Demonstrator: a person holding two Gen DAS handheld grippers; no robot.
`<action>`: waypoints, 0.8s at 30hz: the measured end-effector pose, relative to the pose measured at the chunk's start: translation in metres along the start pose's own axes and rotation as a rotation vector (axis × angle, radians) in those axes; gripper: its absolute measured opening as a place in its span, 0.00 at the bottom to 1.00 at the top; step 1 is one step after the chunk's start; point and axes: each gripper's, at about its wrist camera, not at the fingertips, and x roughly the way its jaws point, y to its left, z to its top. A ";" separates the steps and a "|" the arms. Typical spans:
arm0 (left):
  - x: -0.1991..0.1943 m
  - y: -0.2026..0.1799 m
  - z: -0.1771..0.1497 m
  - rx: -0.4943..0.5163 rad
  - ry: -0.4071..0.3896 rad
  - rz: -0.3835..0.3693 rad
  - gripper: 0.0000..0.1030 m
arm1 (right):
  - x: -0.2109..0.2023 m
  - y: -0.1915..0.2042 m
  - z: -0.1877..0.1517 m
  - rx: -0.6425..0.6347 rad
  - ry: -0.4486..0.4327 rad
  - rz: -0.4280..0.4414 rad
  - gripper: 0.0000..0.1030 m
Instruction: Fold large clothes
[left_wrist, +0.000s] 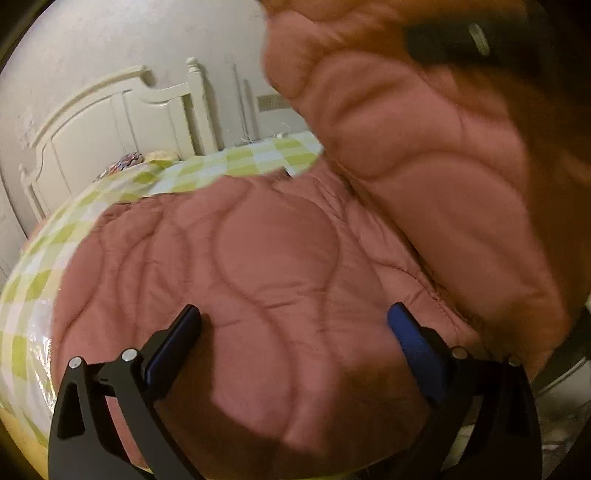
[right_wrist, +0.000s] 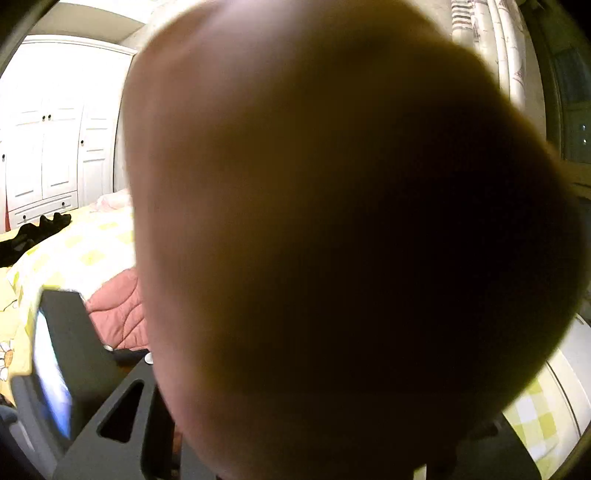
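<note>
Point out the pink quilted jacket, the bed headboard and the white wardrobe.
pink quilted jacket (left_wrist: 258, 258): left wrist view, flat quilted panel.
bed headboard (left_wrist: 110, 122): left wrist view, cream panel.
white wardrobe (right_wrist: 59, 147): right wrist view, door front.

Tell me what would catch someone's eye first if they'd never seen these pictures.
The pink quilted jacket dominates: it lies spread on the green-checked bedspread, with one part lifted high on the right of the left wrist view. The left hand-held gripper hangs open over it, nothing between its blue pads. In the right wrist view, the jacket fabric fills nearly the whole picture, hiding that gripper's fingertips.
</note>
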 end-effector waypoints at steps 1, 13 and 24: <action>-0.008 0.011 0.003 -0.029 -0.028 0.012 0.97 | -0.001 0.002 0.001 -0.001 -0.005 -0.001 0.37; 0.033 0.084 -0.007 -0.129 0.035 0.063 0.98 | 0.005 0.048 0.013 0.041 -0.067 0.029 0.37; 0.024 0.100 -0.016 -0.159 0.006 -0.050 0.98 | 0.034 0.118 0.018 -0.104 -0.027 0.102 0.37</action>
